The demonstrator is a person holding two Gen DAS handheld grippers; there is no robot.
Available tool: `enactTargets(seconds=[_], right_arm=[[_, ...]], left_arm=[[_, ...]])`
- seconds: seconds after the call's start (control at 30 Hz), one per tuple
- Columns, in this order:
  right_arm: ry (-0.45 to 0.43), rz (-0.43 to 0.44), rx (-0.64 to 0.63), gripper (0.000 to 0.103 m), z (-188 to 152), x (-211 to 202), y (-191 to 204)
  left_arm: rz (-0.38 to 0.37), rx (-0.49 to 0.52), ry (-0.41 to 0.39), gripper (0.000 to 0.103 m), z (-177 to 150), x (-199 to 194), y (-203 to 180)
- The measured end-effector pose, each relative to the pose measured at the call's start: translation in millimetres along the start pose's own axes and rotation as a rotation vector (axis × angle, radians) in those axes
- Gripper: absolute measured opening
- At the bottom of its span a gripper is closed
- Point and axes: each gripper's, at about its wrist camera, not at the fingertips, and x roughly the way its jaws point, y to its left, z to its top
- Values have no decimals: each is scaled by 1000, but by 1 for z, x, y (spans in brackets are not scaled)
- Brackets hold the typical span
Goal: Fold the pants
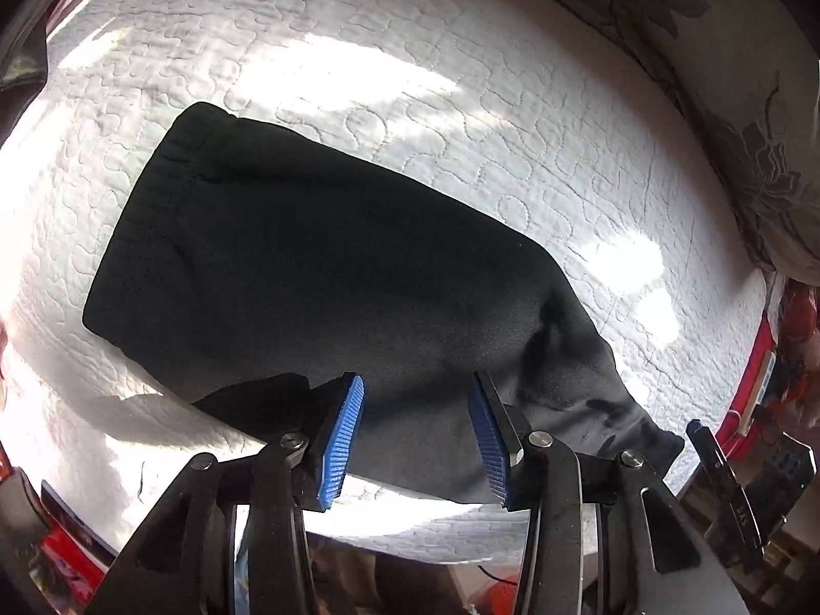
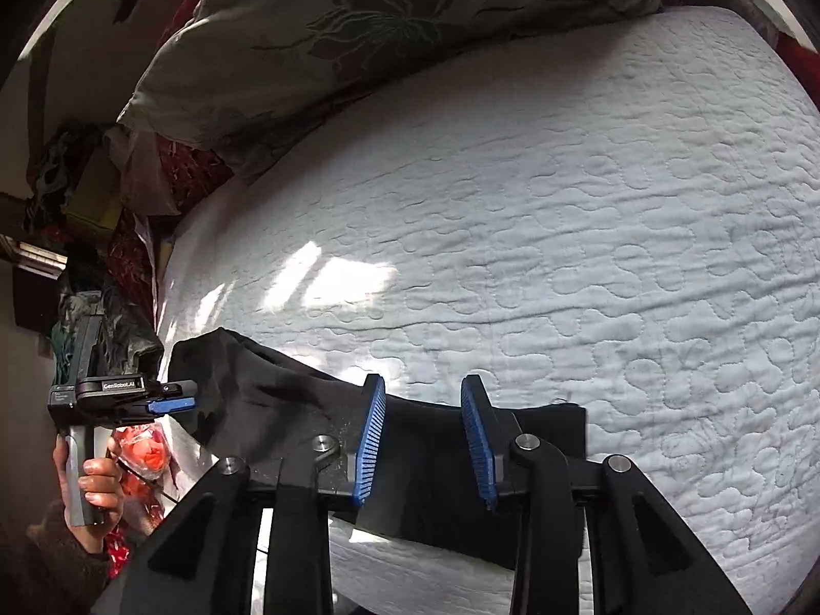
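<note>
Pants [image 1: 318, 266]: black cloth, matt, soft and slightly fuzzy. Bedcover [image 1: 512, 128]: white quilted cloth with raised stitching. Left gripper [image 1: 415, 435] and right gripper [image 2: 423, 441]: matt black plastic, blue ribbed pads [image 1: 341, 441], shiny metal pins. Pillow [image 2: 359, 25]: grey floral cloth.

Your left wrist camera looks steeply down past the left gripper [image 1: 415, 435] at the pants [image 1: 307, 277] on the bed [image 1: 512, 102], from close above. Your right wrist camera faces less steeply across the bed toward the pillow [image 2: 359, 25], past the right gripper [image 2: 423, 441]. Both views share the pants, bed and pillow; the right one also catches your left hand [image 2: 97, 487].
</note>
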Motion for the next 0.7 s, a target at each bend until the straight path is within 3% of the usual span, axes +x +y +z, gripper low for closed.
enactTargets(seconds=[0.17,0.27,0.37,0.43,0.57,0.7], right_arm=[[95,28,-121,30,16,88,70],[185,46,-155,25,0,120,96],[269,77,-218,27,-21,132,111],[337,170,-96,29,-21,141,99],[301,336,198,29,-1,144,63],[242,362,383,33,10,153,44]], left_arm=[[-6,23,27,46,2,1,7],[-5,64,38,49,0,7,10],[7,94,66,51,-1,21,13],[9,97,91,51,-1,31,16],[0,128,104,52,0,36,18],[10,173,112,54,0,40,17]])
